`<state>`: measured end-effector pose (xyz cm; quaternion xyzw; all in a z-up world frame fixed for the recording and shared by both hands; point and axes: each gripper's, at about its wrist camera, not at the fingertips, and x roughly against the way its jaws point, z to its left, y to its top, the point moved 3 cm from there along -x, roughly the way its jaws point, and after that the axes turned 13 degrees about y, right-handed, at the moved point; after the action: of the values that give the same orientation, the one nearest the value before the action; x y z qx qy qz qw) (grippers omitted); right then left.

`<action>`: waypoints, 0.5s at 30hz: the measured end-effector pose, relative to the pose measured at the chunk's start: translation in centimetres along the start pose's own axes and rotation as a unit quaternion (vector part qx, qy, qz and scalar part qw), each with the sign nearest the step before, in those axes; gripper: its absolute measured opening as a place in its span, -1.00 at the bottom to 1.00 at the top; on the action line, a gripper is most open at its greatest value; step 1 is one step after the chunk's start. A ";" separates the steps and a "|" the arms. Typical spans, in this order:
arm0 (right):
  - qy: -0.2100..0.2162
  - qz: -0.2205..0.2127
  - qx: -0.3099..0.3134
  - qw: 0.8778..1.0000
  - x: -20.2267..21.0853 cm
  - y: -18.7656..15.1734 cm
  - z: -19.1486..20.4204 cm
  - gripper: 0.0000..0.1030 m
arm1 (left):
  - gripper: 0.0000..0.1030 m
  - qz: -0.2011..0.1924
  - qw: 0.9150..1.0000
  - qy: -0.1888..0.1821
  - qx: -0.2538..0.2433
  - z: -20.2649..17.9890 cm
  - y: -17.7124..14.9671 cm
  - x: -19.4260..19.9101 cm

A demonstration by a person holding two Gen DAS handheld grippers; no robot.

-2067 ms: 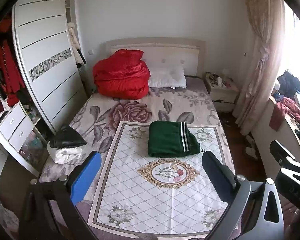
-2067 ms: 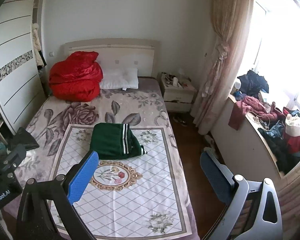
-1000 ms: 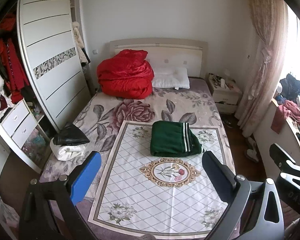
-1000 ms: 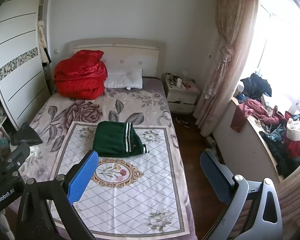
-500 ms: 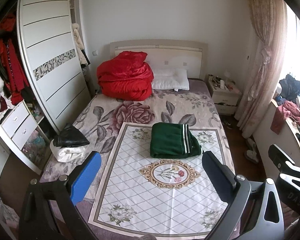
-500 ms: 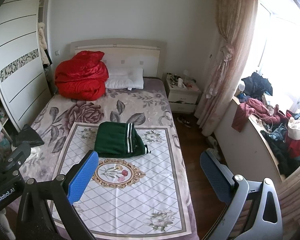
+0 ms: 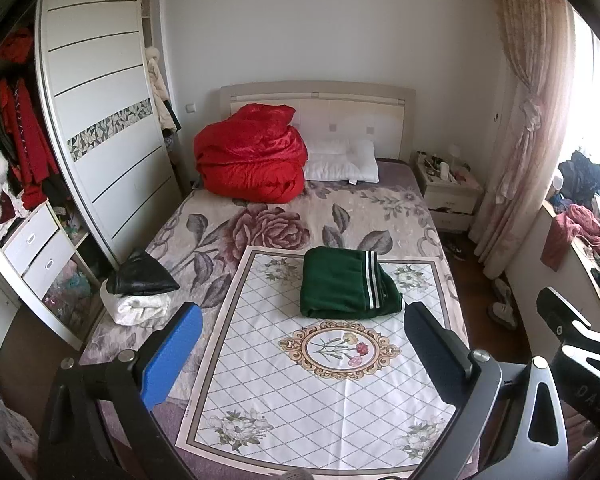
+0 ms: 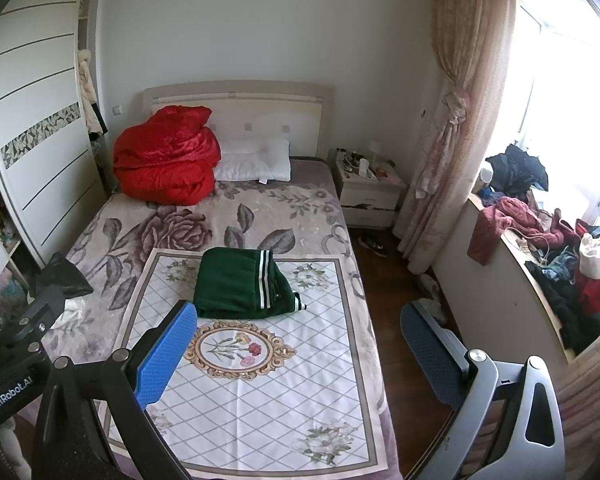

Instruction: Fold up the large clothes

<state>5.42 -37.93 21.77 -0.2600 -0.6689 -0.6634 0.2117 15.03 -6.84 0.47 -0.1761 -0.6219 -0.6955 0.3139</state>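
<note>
A folded dark green garment with white stripes [image 7: 346, 286] lies on a white patterned cloth [image 7: 320, 384] spread over the bed; it also shows in the right wrist view [image 8: 240, 284]. My left gripper [image 7: 300, 344] is open and empty, held well back from the garment above the foot of the bed. My right gripper [image 8: 300, 344] is open and empty, over the bed's right edge. A folded black item on a white one [image 7: 140, 288] sits at the bed's left edge.
A red quilt [image 7: 252, 164] and white pillow [image 7: 340, 164] lie at the headboard. A wardrobe [image 7: 96, 128] stands left, a nightstand [image 8: 368, 192] right. A ledge with piled clothes [image 8: 560, 256] runs along the window. Shoes lie on the wooden floor [image 8: 384, 280].
Both grippers have drifted back and up slightly, so the bed sits a little farther away. The green garment has not moved. Both grippers stay open.
</note>
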 end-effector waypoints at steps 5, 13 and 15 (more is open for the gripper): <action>0.000 0.001 -0.001 1.000 0.1 -0.3 0.0 1.00 | 1.00 0.000 1.000 0.000 0.000 0.0 0.0 0.0; 0.000 0.000 -0.002 1.000 0.2 -0.4 0.0 1.00 | 1.00 0.001 1.000 0.003 0.000 0.0 0.3 0.1; 0.000 0.000 -0.001 1.000 0.1 -0.4 0.0 1.00 | 1.00 0.000 1.000 0.004 0.002 0.1 0.5 0.1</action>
<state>5.07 -37.91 21.54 -0.2606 -0.6679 -0.6642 0.2117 15.25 -6.74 0.94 -0.1728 -0.6221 -0.6949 0.3168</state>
